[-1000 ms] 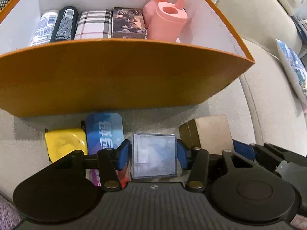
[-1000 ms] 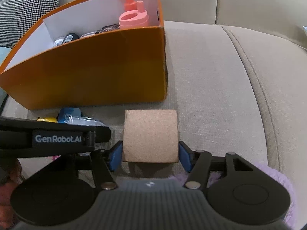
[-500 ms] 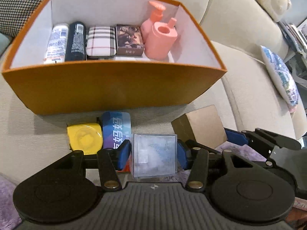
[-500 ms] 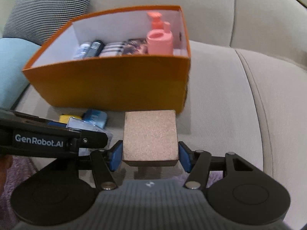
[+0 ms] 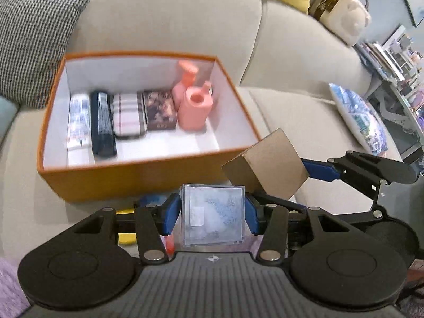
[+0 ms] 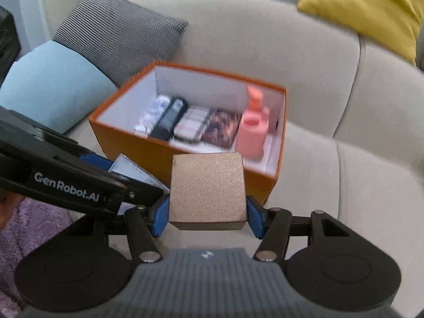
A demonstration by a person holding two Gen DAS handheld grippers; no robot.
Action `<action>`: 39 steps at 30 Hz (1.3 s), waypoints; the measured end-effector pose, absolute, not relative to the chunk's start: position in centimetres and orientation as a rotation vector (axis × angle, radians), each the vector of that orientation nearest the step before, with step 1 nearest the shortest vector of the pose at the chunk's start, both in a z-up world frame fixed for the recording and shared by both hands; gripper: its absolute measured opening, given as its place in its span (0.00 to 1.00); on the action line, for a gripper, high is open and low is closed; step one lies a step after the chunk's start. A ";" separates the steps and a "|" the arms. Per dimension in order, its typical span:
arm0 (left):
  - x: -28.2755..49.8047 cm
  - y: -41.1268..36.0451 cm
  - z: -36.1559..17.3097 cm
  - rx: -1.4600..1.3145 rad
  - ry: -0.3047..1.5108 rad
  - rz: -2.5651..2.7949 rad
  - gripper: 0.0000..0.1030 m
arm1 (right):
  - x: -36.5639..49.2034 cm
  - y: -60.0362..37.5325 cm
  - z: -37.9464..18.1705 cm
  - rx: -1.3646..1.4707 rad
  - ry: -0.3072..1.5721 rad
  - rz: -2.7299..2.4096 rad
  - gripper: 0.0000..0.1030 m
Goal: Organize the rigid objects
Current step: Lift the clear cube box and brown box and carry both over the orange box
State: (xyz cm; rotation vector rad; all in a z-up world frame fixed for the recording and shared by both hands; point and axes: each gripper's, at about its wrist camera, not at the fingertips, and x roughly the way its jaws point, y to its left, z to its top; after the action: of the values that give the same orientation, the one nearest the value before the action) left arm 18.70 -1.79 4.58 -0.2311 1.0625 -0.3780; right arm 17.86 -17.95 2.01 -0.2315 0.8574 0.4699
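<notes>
My left gripper is shut on a clear plastic cube and holds it raised in front of the orange box. My right gripper is shut on a brown cork block, also lifted in front of the box; the block shows in the left wrist view too. The box holds a white tube, a black tube, a plaid case, a dark patterned box and pink bottles along its far wall.
The box sits on a beige sofa. A yellow object and a blue card lie on the seat under my left gripper. A checked cushion and a light blue cushion are at left, a patterned pillow at right.
Both grippers have risen and pulled back with their objects, so the box's inside is now seen from above. The yellow object and blue card stay on the seat below.
</notes>
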 end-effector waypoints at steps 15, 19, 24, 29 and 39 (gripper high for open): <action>26.3 2.4 4.6 -0.259 1.074 -0.337 0.56 | 27.1 -16.2 3.9 -0.185 0.904 0.523 0.59; 28.0 3.3 2.6 -0.265 1.119 -0.331 0.56 | 30.5 -16.2 2.1 -0.141 1.017 0.521 0.59; 29.6 3.5 -0.1 -0.270 1.160 -0.328 0.56 | 33.1 -15.1 -1.4 -0.138 1.163 0.482 0.59; 30.8 3.3 -2.3 -0.292 1.199 -0.319 0.56 | 34.4 -12.9 -4.2 -0.242 1.215 0.484 0.59; 32.0 2.8 -4.6 -0.323 1.236 -0.303 0.56 | 36.3 -11.4 -7.7 -0.344 1.269 0.310 0.59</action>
State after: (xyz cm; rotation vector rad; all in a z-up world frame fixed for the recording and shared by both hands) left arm 32.04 2.80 -4.57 -0.3231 1.2359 -0.3029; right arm 36.26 -11.39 -7.66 -0.3440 1.2685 0.3098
